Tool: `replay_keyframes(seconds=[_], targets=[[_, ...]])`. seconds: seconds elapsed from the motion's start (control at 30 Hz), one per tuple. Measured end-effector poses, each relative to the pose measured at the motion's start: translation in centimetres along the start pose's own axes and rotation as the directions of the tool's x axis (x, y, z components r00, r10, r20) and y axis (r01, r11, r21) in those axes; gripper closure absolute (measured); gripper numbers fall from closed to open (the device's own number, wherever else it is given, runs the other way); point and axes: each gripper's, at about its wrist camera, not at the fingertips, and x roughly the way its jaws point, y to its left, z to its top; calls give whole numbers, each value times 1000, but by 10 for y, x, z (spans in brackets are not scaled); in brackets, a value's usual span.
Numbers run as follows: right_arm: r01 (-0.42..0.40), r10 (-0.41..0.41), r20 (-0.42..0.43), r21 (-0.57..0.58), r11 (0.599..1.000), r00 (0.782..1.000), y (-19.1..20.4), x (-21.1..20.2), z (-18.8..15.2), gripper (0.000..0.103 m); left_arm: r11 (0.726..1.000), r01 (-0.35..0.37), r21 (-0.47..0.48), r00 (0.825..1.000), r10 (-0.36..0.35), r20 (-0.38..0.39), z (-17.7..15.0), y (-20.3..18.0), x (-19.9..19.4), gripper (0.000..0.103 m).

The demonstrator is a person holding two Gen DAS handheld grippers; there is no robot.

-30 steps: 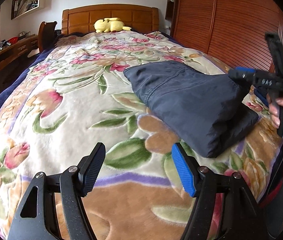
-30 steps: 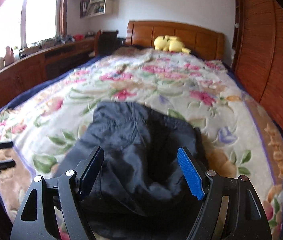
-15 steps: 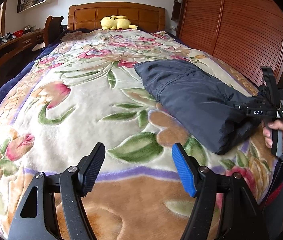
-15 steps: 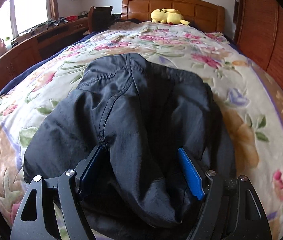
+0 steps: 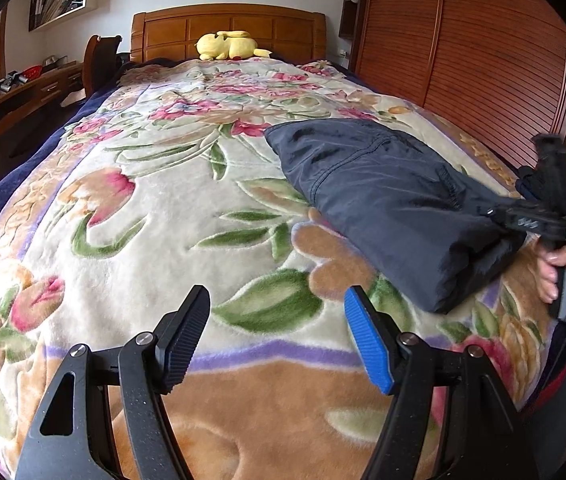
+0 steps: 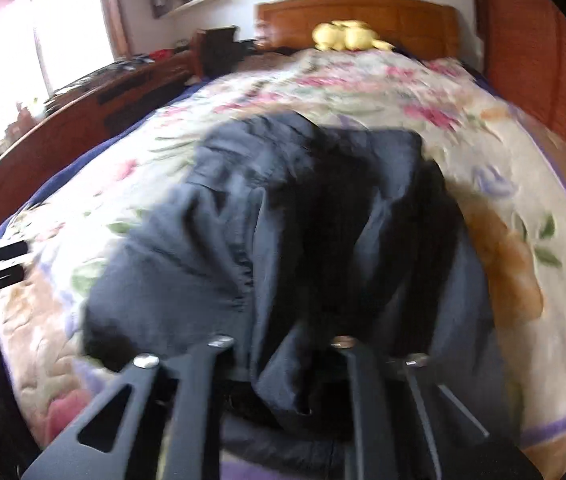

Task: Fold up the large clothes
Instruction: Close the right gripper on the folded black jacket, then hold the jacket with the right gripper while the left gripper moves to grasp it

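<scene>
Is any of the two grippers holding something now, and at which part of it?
The right gripper is shut on the dark navy folded garment, at its near edge. The left gripper is open, holding nothing.

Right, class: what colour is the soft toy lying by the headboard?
Yellow. The soft toy shows best in the left wrist view, lying against the wooden headboard.

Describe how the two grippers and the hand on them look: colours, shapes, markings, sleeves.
The left gripper is matte black plastic with triangular cut-out arms and silver screws; one ribbed pad is black, the other bright blue. The right gripper shares the black frame and silver screws, and in the left view carries small white lettering, too blurred to read. The right hand is bare, with a grey sleeve.
</scene>
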Motion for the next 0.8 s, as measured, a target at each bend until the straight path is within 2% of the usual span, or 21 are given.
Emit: replay_keyframes(seconds=[0.1, 0.23, 0.33, 0.47, 0.57, 0.67, 0.77, 0.8], targets=[[-9, 11, 63, -26, 1000, 998, 5, -30, 12, 93, 1000, 13, 23, 1000, -13, 1, 12, -9, 6, 32], [31, -22, 148, -60, 998, 989, 13, -71, 22, 94, 997, 41, 65, 999, -42, 15, 33, -25, 12, 32], [77, -65, 175, -62, 995, 982, 9, -90, 16, 94, 993, 58, 100, 998, -61, 31, 49, -38, 14, 32], [153, -153, 154, 11, 988, 976, -13, -95, -8, 94, 987, 84, 136, 995, -91, 47, 64, -53, 18, 32], [188, -196, 82, 94, 978, 977, -36, -82, -30, 94, 983, 97, 158, 993, -105, 47, 70, -62, 24, 32], [168, -172, 9, 170, 971, 985, -54, -58, -48, 93, 979, 112, 172, 992, -120, 35, 76, -69, 34, 32], [174, -181, 25, 179, 968, 983, -49, -50, -48, 86, 977, 121, 177, 992, -126, 19, 84, -78, 48, 32], [182, -190, 26, 183, 966, 981, -50, -49, -47, 77, 976, 124, 178, 992, -128, 13, 87, -80, 52, 32]])
